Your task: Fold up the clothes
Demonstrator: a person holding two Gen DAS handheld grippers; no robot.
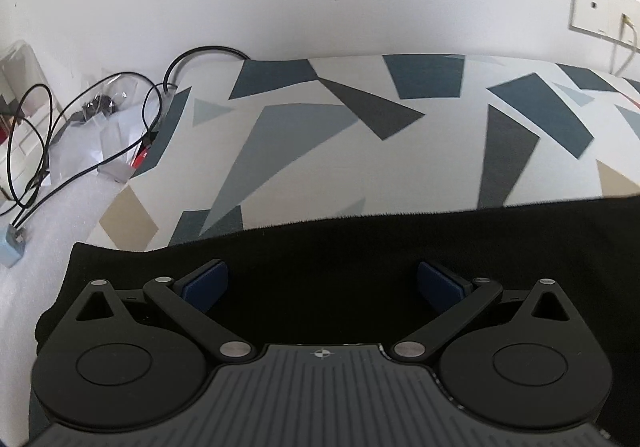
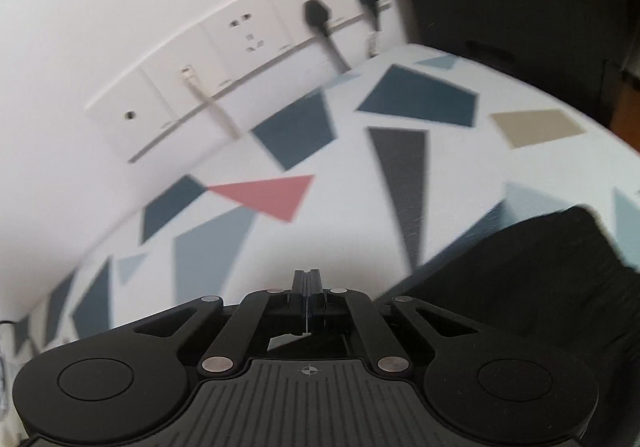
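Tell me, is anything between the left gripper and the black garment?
Nothing visible is. The left gripper is open right over the black garment, only dark cloth between its pads. The cables lie far off to the left.

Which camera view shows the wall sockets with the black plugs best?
The right wrist view: the wall sockets run across it, with two black plugs inserted. The left wrist view shows only one white wall plate at its right edge, with no black plugs visible.

A black garment (image 1: 360, 243) lies spread flat on the patterned cloth (image 1: 320, 135).
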